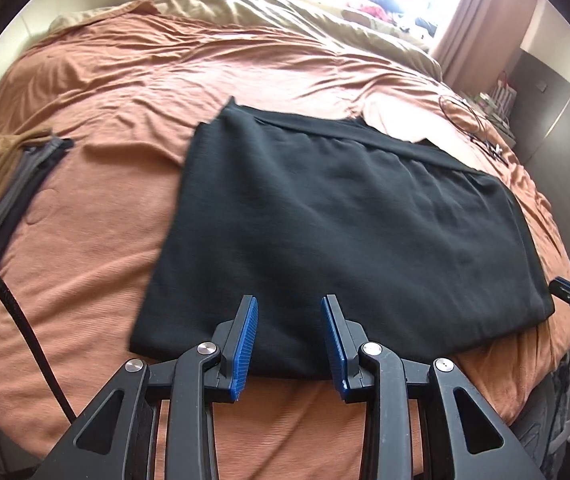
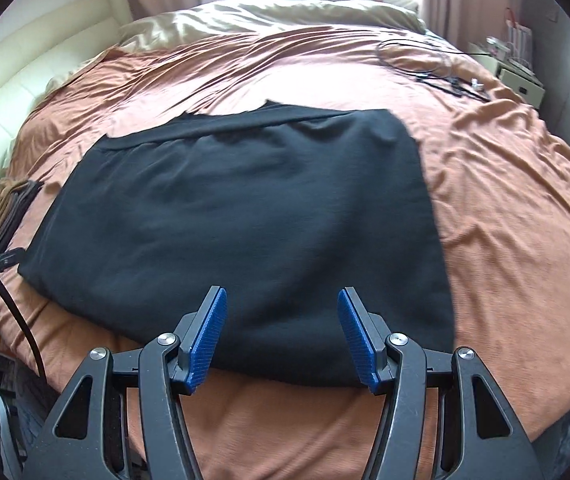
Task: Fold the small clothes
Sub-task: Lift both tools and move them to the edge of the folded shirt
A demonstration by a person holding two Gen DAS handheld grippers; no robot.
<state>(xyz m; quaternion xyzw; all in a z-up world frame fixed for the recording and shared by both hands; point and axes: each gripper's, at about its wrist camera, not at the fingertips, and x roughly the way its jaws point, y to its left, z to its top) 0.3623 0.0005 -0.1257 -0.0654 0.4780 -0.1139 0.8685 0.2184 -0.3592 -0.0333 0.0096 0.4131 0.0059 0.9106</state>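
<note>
The left gripper [image 1: 289, 304] and the right gripper [image 2: 283, 296] both hang released, jaws apart and empty, over the near edge of the black garment [image 1: 337, 216], which lies flat on the orange bedspread [image 1: 125, 92]. Bare bedspread rings the garment. A folded pile [image 1: 13, 168] sits left of it, cables [image 2: 429, 66] beyond it; the pile is partly cut off.
</note>
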